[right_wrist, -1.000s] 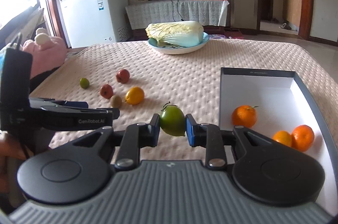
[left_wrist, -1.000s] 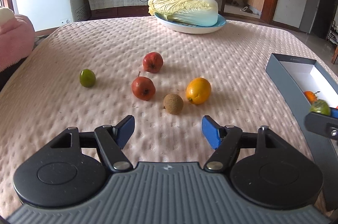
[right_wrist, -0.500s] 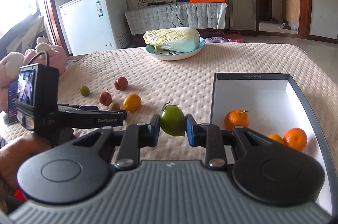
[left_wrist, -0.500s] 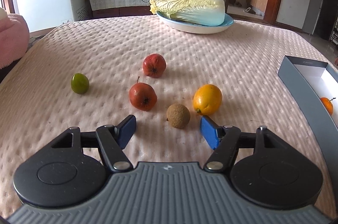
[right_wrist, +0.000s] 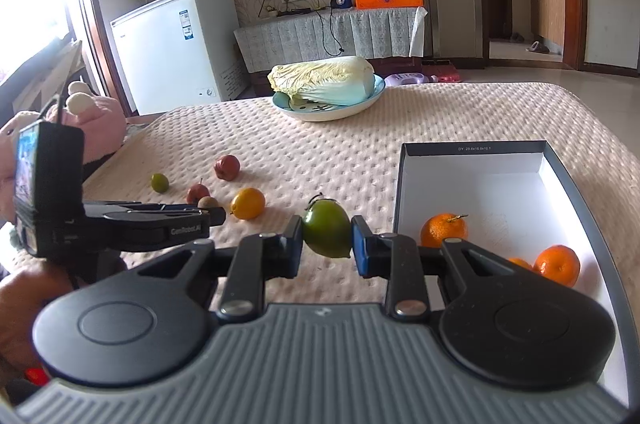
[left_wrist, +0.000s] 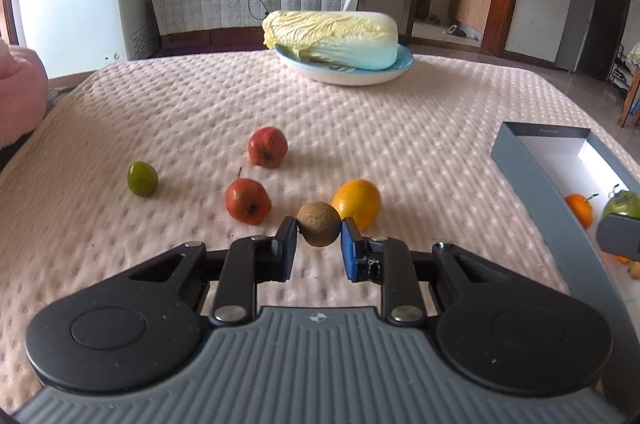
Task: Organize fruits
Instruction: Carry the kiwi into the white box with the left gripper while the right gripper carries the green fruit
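I'm closing my left gripper (left_wrist: 319,238) on the rough brown kiwi (left_wrist: 319,228); my right gripper (right_wrist: 327,239) is pinching a smooth green fruit (right_wrist: 327,233).

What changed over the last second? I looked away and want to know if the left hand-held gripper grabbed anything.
The left hand-held gripper eased toward the brown fruit; its jaws are closing, both pads now touching it. The right hand-held gripper still clamps the green fruit beside the box. The other fruits haven't moved.
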Demonstrator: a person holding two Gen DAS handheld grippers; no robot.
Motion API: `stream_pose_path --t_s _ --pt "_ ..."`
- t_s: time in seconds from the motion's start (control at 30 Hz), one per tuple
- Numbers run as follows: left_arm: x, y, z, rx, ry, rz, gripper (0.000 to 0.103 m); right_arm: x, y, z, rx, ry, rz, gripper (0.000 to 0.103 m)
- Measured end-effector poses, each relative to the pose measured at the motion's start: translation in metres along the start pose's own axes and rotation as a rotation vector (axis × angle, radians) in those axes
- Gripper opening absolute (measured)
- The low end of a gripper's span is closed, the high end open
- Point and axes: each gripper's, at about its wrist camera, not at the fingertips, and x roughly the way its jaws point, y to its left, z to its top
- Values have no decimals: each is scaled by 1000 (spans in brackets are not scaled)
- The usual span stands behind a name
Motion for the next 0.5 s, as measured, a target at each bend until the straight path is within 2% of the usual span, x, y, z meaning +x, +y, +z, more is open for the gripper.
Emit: stream_pose_path --t_s 0.5 --pt "-34 -17 13 11 -36 1 28 -17 4 2 -9 -23 8 29"
